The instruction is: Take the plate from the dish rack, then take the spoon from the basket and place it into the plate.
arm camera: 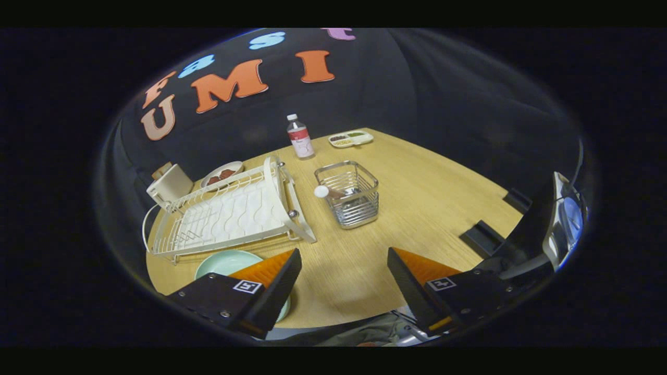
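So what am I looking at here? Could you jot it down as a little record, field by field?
surface: wooden table
gripper: fingers open, holding nothing, above the table
plate: pale green, on the table in front of the dish rack, partly under one finger
dish rack: cream wire rack, no dishes in it
basket: metal wire, beyond the fingers, right of the rack
spoon: in the basket, its white round end at the basket's rim
farther back: bottle, divided tray
stage: plate out; spoon not yet taken
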The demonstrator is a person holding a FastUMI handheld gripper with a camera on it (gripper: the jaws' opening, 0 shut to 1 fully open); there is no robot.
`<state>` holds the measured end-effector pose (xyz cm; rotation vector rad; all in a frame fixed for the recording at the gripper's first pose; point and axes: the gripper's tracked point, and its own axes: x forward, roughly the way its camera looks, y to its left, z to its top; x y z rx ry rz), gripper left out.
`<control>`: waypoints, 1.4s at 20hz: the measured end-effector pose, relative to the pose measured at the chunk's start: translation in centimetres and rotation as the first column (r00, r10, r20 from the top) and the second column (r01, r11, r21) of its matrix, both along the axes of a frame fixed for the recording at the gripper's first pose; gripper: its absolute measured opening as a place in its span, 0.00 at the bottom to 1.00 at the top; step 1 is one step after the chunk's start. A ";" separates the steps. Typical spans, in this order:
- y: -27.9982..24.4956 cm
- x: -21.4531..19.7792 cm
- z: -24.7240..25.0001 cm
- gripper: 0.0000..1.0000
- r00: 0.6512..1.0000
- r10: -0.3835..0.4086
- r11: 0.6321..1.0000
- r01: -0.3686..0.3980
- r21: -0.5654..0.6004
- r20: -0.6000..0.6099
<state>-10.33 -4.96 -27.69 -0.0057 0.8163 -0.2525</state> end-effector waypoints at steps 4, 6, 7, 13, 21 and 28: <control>0.0 2.6 2.6 0.99 0.991 0.074 0.994 -0.064 -0.094 0.108; 0.3 4.0 3.7 0.99 0.980 0.113 0.987 -0.092 -0.133 0.161; 0.5 4.6 4.0 0.99 0.974 0.136 0.983 -0.109 -0.148 0.179; 0.5 6.9 2.5 0.98 0.965 0.179 0.977 -0.150 -0.153 0.194; 0.5 8.3 -0.5 0.42 0.963 0.227 0.966 -0.203 -0.159 0.148; -1.0 8.9 0.2 0.10 0.964 0.216 0.960 -0.181 -0.212 0.155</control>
